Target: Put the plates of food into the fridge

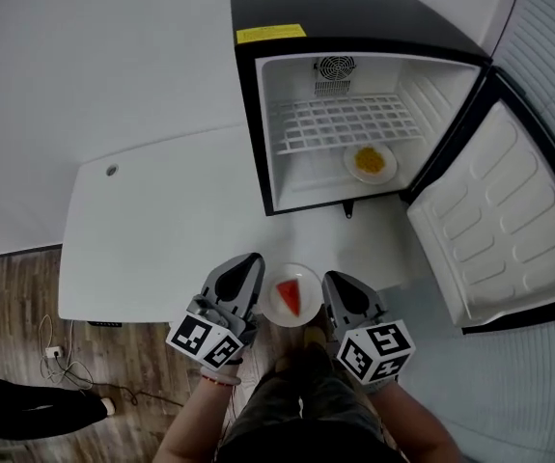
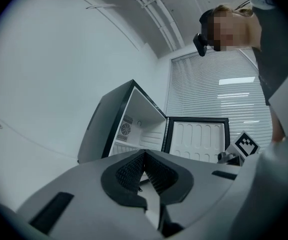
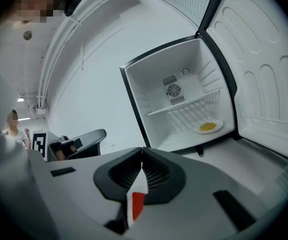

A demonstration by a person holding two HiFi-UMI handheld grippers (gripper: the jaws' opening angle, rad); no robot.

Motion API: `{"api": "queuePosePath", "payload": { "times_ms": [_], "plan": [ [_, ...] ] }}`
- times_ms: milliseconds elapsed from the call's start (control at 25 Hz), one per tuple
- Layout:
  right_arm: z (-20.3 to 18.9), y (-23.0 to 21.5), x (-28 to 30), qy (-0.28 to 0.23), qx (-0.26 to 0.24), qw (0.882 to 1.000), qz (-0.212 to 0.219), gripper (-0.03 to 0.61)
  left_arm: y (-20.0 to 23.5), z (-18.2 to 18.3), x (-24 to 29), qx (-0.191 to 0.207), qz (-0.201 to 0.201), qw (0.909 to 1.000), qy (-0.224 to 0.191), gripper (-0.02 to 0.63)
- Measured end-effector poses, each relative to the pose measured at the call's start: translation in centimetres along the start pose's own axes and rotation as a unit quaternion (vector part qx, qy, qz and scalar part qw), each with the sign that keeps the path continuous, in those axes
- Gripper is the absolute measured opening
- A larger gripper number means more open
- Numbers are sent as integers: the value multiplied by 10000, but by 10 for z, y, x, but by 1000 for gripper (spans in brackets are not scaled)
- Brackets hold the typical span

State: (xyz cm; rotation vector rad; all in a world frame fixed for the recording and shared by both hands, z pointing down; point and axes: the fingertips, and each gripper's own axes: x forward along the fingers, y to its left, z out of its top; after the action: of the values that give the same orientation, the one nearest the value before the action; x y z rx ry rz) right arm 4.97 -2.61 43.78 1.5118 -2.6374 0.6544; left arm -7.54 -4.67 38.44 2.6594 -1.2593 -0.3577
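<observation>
As left gripper [image 1: 254, 262] and right gripper [image 1: 329, 282] jaws pinch only the plate [image 1: 292, 270] rim, uneven carrying could tip it

"How are the claws placed?"
"The left claw [image 1: 254, 263] and the right claw [image 1: 332, 280] are side by side, close to the body, both pointing away."
"And the jaws?"
"Both pairs are closed, each nipping one side of the plate [image 1: 275, 311]."

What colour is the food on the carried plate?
Red slice on the plate, clearest in head view.
</observation>
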Motion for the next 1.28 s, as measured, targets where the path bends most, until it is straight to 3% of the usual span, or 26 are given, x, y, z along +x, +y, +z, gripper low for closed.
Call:
{"api": "queuePosePath", "payload": {
  "times_ms": [200, 360, 520, 680, 800, 1040, 1280],
  "plan": [
    [-37, 7, -22, 259, -87, 9996, 2, 8, 1, -11, -39, 57, 191, 9997, 109, 6],
    [-69, 1, -35, 516, -32, 9984, -235, 8, 2, -22, -66, 27, 416, 9990, 139, 6],
    [-107, -7, -42, 814, 458, 9949, -390, 9, 5, -35, -89, -4, 617, 9979, 188, 6],
    [-143, -10, -40, 1042, 1365, 9845, -369, 11, 9, -47, -109, -28, 808, 9964, 241, 6],
    [-169, -12, -32, 1230, 2206, 9670, -320, 71, 11, -54, -119, -82, 898, 9956, 257, 6],
    [-195, -18, -13, 1149, 4034, 9075, -228, 107, 13, -66, -125, -217, 919, 9950, 334, 6],
    [-196, -20, 5, 934, 4789, 8729, -34, 107, 19, -70, -124, -311, 944, 9946, 310, 6]
  ]
}}
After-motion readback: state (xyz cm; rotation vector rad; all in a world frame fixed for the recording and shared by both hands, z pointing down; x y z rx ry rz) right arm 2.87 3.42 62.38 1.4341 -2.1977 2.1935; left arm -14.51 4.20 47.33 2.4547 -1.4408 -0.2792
